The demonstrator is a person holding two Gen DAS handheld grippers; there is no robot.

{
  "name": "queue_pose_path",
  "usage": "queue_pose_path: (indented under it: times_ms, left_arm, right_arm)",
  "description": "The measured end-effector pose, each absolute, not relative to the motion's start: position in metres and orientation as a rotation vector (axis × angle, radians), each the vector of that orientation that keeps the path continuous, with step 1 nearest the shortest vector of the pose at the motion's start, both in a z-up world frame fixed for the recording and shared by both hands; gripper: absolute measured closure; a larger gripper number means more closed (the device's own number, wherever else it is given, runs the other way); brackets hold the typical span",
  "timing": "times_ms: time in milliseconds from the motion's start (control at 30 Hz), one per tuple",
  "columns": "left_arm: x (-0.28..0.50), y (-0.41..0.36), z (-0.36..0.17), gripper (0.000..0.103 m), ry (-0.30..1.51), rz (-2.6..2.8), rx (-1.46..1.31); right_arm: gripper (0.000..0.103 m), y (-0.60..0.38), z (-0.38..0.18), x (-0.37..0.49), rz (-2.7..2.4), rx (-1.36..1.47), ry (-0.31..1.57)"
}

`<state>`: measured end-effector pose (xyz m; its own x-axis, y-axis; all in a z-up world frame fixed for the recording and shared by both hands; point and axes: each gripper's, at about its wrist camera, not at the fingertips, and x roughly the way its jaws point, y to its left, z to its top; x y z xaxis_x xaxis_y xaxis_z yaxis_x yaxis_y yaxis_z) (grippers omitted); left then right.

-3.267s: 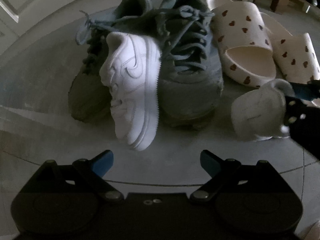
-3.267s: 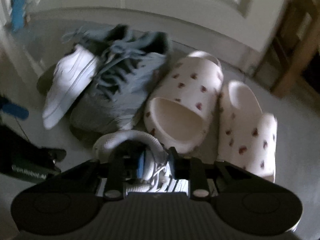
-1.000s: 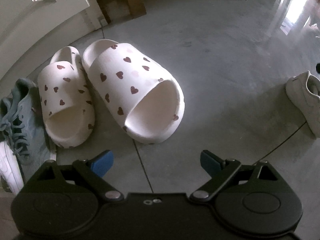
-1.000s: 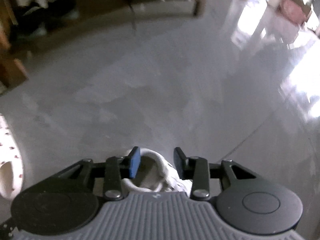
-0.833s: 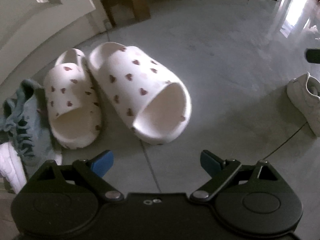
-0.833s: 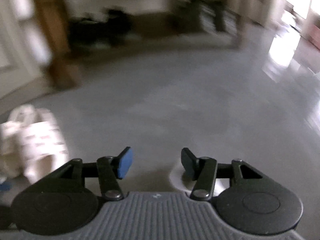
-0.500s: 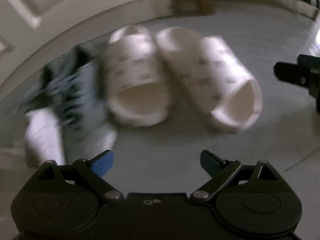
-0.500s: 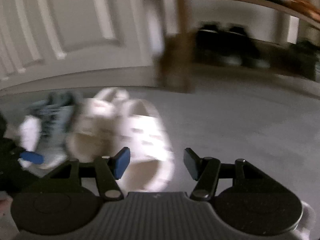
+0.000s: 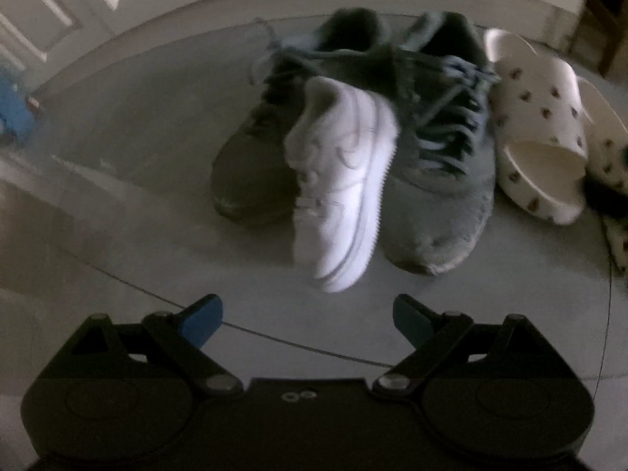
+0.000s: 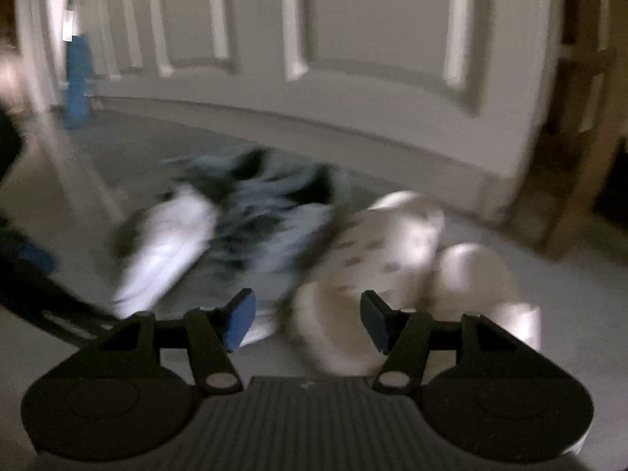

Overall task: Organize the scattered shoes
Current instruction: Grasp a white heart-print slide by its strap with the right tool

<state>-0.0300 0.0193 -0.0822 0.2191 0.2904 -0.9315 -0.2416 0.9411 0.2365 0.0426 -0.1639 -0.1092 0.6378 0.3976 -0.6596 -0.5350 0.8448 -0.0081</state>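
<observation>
Jaws of both the left gripper (image 9: 307, 316) and right gripper (image 10: 307, 320) gape empty; next, probably, grasping the small white leather sneaker (image 9: 340, 180) atop the grey lace-up trainers (image 9: 439, 165).

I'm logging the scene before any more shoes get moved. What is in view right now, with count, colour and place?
white sneaker: one, white, tipped on its side, leaning on and between the two grey sneakers
grey sneakers: two, dark grey-blue with laces, side by side on the floor before the door
heart-print slides: two, cream with dark hearts, right of the sneakers
floor: grey, with a thin seam line
panelled door: white, behind the shoes
wooden furniture: brown, far right; blurred
blue object: one, far left by the door; too blurred to name
left gripper: black with blue pads, open, empty, short of the white sneaker
right gripper: black with blue pads, open, empty
</observation>
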Motion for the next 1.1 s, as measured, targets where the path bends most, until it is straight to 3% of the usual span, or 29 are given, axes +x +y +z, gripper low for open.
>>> queue_pose_path:
  times_ms: [233,467,700,933,1100]
  left_arm:
    - [-0.020,-0.015,-0.086,0.008,1.303,0.238,0.121]
    - [-0.018,-0.039,-0.086,0.008,1.284,0.163,0.133]
    - [0.000,-0.082,-0.083,0.008,1.271,0.030,0.113]
    - [0.018,-0.130,-0.089,0.008,1.269,-0.032,0.162]
    - [0.004,-0.128,-0.097,0.008,1.267,-0.018,0.222]
  right_arm:
    - [0.027,-0.210,-0.092,0.089,0.735,-0.444,0.742]
    - [0.026,-0.217,-0.089,0.102,0.750,-0.530,0.804]
    - [0.026,-0.284,-0.087,0.035,0.484,0.107,0.821]
    - [0.026,-0.303,-0.085,-0.023,0.230,0.092,0.836]
    - [0.027,-0.316,-0.136,0.004,0.188,0.469,0.883]
